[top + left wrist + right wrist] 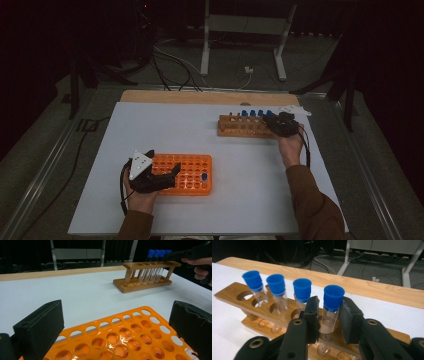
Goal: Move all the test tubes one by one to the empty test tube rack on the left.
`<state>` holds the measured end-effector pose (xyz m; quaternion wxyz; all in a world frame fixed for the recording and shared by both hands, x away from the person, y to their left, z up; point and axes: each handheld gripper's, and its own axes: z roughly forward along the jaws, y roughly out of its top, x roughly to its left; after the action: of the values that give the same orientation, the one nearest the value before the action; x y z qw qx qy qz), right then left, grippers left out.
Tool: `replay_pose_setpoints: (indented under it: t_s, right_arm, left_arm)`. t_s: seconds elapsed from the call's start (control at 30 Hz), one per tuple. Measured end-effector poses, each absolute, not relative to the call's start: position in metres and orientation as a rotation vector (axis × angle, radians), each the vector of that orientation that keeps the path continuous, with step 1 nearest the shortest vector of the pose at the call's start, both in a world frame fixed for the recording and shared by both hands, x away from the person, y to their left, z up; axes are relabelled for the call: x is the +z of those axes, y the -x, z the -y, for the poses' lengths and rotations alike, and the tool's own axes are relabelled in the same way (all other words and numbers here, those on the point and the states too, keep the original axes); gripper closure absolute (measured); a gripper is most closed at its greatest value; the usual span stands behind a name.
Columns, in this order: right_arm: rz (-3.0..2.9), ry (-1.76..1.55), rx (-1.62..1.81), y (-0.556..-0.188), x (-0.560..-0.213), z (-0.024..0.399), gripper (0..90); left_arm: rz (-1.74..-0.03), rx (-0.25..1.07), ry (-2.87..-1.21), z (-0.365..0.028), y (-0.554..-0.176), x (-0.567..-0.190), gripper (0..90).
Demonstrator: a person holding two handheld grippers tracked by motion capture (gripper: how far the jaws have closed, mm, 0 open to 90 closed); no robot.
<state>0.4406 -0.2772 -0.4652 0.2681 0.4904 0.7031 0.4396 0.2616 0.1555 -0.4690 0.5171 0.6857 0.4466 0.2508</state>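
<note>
The blue-capped tube [331, 312] at the end of the row stands upright in the wooden rack [234, 296] near the far right of the tabletop [150, 130], and the right gripper [329, 315] has its jaws drawn in around the glass just below the cap, pads at or very nearly on it. Three more capped tubes [277, 291] wait beside it, so judging by the one tube [204, 176] already in the orange rack [192, 172], the transfer looks barely begun. The left gripper [117, 325] is wide open over the orange rack, holding nothing.
</note>
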Motion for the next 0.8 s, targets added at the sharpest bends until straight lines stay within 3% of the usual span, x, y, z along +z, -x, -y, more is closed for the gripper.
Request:
replay_pose_setpoints:
  t_s: [0.47,0.8]
  right_arm:
    - [-1.86,-1.354,1.21,-0.444,-0.468,0.277,77.1]
    - [-1.82,-1.285,1.241,-0.433,-0.445,0.28,77.3]
  left_arm:
    - [-1.077,0.609,-1.648,-0.154,-0.261,-0.47,0.7]
    - [-1.078,0.589,-1.634,-0.151,-0.266,-0.459,0.7]
